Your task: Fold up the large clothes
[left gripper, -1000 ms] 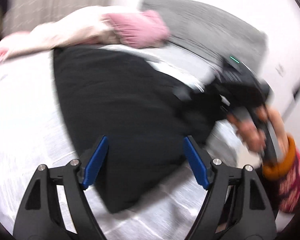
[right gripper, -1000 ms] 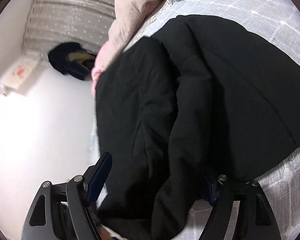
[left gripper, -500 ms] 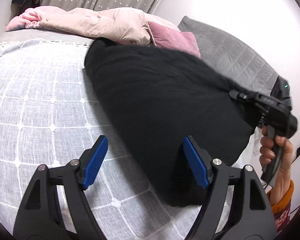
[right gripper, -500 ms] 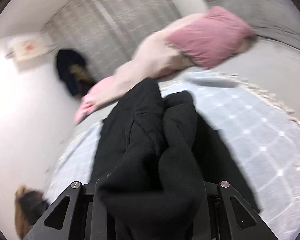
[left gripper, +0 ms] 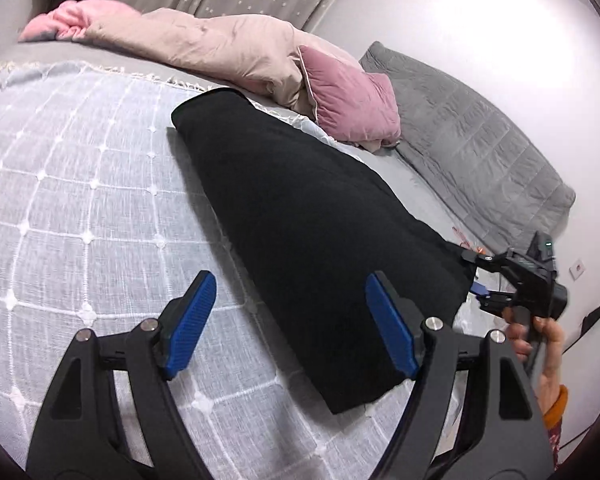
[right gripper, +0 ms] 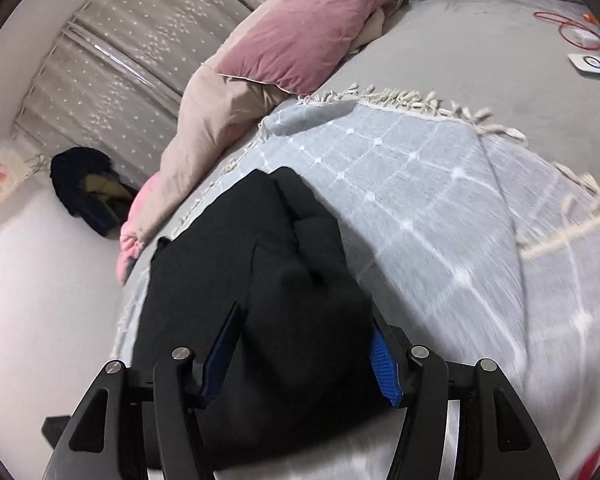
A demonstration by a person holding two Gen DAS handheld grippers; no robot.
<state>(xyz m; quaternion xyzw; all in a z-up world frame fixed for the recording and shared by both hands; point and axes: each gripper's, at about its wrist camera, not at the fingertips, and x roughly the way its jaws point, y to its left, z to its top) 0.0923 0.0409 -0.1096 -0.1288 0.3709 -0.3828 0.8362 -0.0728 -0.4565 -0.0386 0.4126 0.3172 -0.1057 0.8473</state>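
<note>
A large black garment (left gripper: 308,216) lies folded in a long wedge on the white-checked bedspread (left gripper: 80,184). My left gripper (left gripper: 292,328) hovers open over its near edge, nothing between the blue pads. At the wedge's right corner is my right gripper (left gripper: 478,280), held by a person's hand (left gripper: 540,336). In the right wrist view the bunched black garment (right gripper: 260,248) fills the gap of the right gripper (right gripper: 304,356), whose jaws are opening. The cloth rests on the bedspread (right gripper: 440,200).
A pink pillow (left gripper: 348,100) and a pale pink duvet (left gripper: 220,44) lie along the bed's far side. A grey quilted cover (left gripper: 472,148) lines the wall. An orange cable (right gripper: 568,28) and a white box (right gripper: 592,66) sit on the grey sheet. Dark clothes (right gripper: 88,192) lie by the curtain.
The right gripper closed on a bunch of the black garment, carried it across and up, and its jaws have since widened. The garment now lies narrower. The left gripper rolled but stayed open.
</note>
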